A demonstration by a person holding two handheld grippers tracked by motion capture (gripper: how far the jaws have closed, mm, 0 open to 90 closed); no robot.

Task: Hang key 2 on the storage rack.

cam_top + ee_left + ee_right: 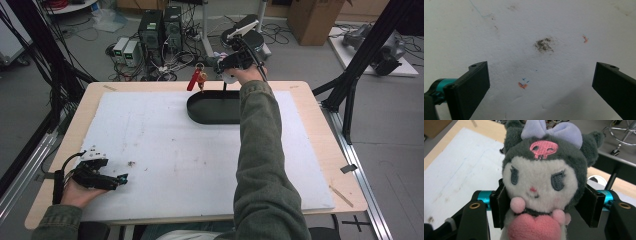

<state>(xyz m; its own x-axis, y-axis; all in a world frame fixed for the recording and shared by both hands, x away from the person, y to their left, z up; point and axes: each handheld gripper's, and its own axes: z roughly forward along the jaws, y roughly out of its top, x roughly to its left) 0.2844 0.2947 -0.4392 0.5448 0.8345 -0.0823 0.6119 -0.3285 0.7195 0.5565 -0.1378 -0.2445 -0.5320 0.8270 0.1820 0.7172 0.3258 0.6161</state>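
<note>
A plush doll with a grey hood, a lilac bow, a pink skull patch and a pink heart sits between the jaws of my right gripper, which is shut on its body. In the high view the right gripper is held above the table's far edge, just behind a black oval tray. A red strap with a gold keyring dangles to its left, above the tray's far rim. My left gripper rests low at the near left of the white board. It stands open with nothing between its jaws.
The white board carries a dark smudge and small orange and blue marks. A thin black post rises at the tray's far side. Black frame legs stand at both table sides. Computers and cables lie on the floor beyond the table.
</note>
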